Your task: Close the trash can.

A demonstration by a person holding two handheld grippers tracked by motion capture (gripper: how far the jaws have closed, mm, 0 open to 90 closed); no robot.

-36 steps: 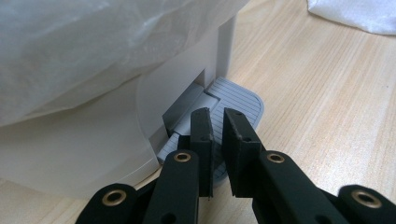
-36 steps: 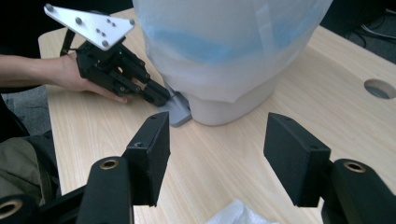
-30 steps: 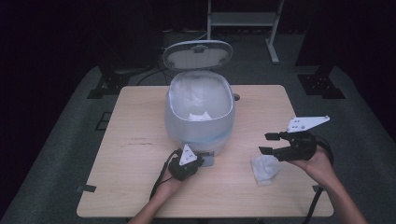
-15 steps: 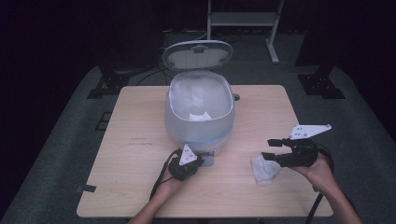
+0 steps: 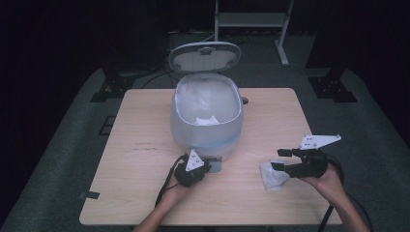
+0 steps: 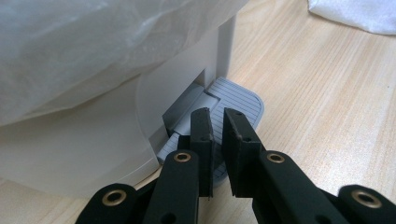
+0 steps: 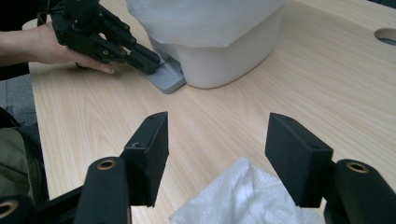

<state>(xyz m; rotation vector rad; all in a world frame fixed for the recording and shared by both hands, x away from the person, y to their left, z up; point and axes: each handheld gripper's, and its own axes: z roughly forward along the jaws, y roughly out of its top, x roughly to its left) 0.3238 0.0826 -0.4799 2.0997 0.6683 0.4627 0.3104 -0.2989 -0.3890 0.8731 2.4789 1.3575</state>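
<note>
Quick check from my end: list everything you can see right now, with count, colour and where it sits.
table: one, light wood, centre of the high view.
pedal bin: one, pale grey-white, lid up, at the table's middle, lined with a translucent white bag.
foot pedal: one, grey, ribbed, at the bin's base on the near side.
crumpled tissue: one, white, on the table to the near right.
metal stand: one, grey, on the floor behind the table.
left gripper: one, black, jaws shut, tips resting on the pedal.
right gripper: one, black, jaws open, right over the tissue.
hands: two, one on each gripper.
</note>
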